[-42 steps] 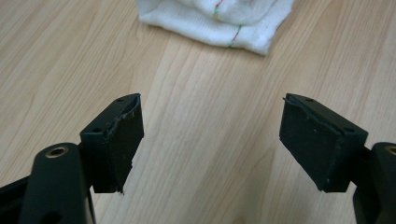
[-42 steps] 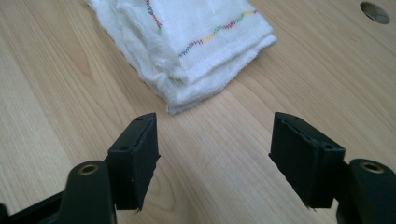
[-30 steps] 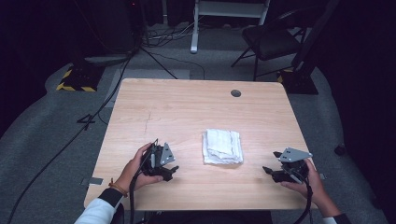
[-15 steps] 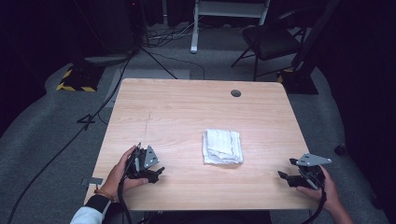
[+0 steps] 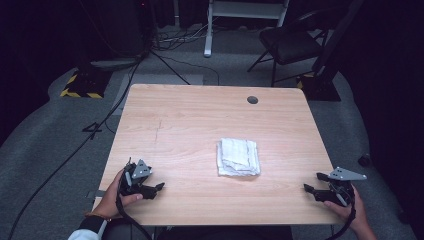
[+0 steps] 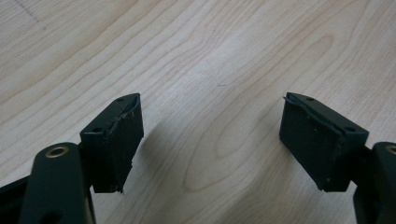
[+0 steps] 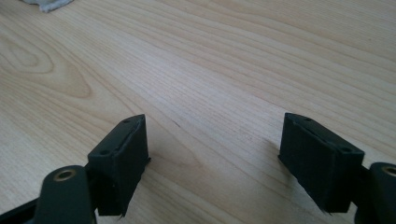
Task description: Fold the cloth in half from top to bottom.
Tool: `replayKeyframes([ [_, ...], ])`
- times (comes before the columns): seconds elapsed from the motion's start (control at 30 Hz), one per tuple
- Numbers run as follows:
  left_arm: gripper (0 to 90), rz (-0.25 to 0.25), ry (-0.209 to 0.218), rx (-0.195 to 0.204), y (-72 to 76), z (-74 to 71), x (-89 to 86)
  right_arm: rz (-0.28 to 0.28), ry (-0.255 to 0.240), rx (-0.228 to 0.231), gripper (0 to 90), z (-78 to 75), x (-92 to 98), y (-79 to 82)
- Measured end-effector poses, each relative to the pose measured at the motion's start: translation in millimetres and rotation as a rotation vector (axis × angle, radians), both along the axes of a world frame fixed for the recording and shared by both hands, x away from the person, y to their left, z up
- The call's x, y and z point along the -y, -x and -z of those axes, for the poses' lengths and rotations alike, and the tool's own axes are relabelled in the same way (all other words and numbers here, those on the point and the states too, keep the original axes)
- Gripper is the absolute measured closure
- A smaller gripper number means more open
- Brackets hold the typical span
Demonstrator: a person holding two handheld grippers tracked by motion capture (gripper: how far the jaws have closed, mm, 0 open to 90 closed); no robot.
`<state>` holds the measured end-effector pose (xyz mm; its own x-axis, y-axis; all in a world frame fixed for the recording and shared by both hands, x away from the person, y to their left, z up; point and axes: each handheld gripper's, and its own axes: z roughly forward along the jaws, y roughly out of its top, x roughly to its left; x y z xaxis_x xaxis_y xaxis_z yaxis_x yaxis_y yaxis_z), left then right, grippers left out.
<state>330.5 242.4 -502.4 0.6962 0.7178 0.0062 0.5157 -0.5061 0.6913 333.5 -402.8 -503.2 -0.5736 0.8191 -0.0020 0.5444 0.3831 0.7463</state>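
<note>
A folded white cloth (image 5: 238, 156) lies flat a little right of the middle of the wooden table (image 5: 200, 115). My left gripper (image 5: 155, 189) rests low near the front left corner, held by a hand, well left of the cloth. In the left gripper view the left gripper (image 6: 212, 135) stands open over bare wood. My right gripper (image 5: 314, 182) sits at the front right edge, pointing left toward the cloth. The right gripper (image 7: 215, 149) has just been opening further, with nothing between its jaws. A corner of the cloth (image 7: 49, 3) shows far off at the top left of the right gripper view.
A round cable hole (image 5: 252, 100) sits near the table's far edge. Beyond the table stand a black chair (image 5: 290, 42) and a white stand leg (image 5: 207, 50), with cables on the grey floor (image 5: 75, 145). A yellow-black striped block (image 5: 80, 90) lies at the far left.
Both hands have drawn apart and back toward the front edge, sinking close to the tabletop: the left gripper went left, the right gripper went right. The cloth has not moved.
</note>
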Motion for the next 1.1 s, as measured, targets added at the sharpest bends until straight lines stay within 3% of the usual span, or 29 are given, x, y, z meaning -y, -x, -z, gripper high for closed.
replayKeyframes([
  [0.03, 20.3, -0.014, 0.020, -0.011, -0.1, 1.2, -1.2, 0.007, -0.001, -0.001, 23.9, 0.0, -0.2, 0.0],
  [0.17, 18.3, -0.029, 0.011, -0.008, -1.2, 1.1, -0.1, 0.010, -0.001, -0.001, 23.9, 0.1, -0.1, -0.3],
  [1.1, 17.2, -0.040, 0.015, -0.013, -0.3, 1.4, -0.2, 0.028, 0.001, -0.001, 23.9, 0.1, 0.1, -0.7],
])
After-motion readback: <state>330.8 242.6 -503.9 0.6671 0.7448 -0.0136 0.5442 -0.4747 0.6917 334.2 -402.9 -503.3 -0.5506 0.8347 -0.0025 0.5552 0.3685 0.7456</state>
